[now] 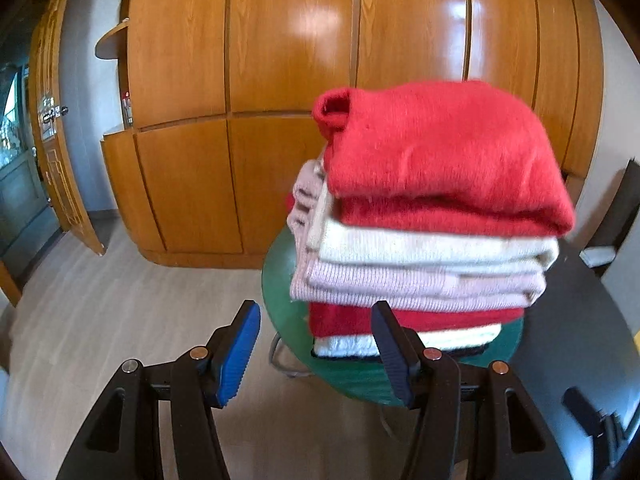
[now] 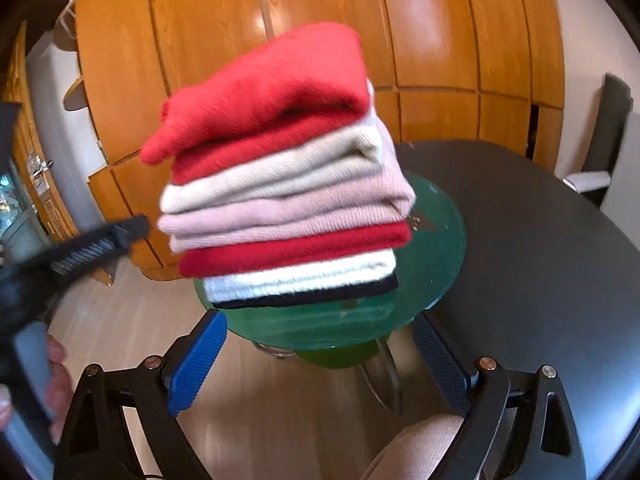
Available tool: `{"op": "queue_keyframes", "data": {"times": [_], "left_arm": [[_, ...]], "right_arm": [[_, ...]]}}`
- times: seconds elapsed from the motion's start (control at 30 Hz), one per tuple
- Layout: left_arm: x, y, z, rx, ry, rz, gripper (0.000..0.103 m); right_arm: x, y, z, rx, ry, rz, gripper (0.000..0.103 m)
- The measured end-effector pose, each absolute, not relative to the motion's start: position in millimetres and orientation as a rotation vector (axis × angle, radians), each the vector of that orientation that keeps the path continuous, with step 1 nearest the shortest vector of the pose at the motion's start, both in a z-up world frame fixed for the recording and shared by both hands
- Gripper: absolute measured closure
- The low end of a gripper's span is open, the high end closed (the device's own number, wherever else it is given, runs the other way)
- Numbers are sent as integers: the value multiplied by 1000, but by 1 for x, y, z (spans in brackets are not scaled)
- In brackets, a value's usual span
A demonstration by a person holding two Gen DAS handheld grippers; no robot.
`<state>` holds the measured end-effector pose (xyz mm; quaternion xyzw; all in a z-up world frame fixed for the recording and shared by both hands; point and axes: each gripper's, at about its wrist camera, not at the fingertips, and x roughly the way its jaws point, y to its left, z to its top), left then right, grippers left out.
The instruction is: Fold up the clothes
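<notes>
The pile of folded sweaters (image 1: pixel 424 216) stands on a green round stool (image 1: pixel 288 312), just beside the dark worktop (image 2: pixel 540 240). From the left gripper (image 1: pixel 316 354) it lies ahead and to the right; from the right gripper (image 2: pixel 320 364) it lies straight ahead and closer. Both grippers are wide apart and hold nothing (no unfolded garment shows).

Left gripper (image 2: pixel 100 240) blurred; stool (image 1: pixel 360 380) legs hidden.
</notes>
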<state>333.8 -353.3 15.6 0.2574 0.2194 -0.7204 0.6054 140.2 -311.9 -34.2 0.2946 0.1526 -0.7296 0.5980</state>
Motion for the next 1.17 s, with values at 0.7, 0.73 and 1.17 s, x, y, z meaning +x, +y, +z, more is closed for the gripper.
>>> {"op": "queue_keyframes", "data": {"times": [0.7, 0.73, 1.17], "left_arm": [[342, -358, 16, 544, 576, -1674, 44], [343, -359, 15, 539, 589, -1677, 44], [329, -353, 5, 604, 486, -1628, 44]], "right_arm": [[141, -314, -39, 662, 412, -1704, 7], [142, -314, -39, 662, 410, -1702, 7], [145, -315, -43, 669, 415, -1683, 7]]}}
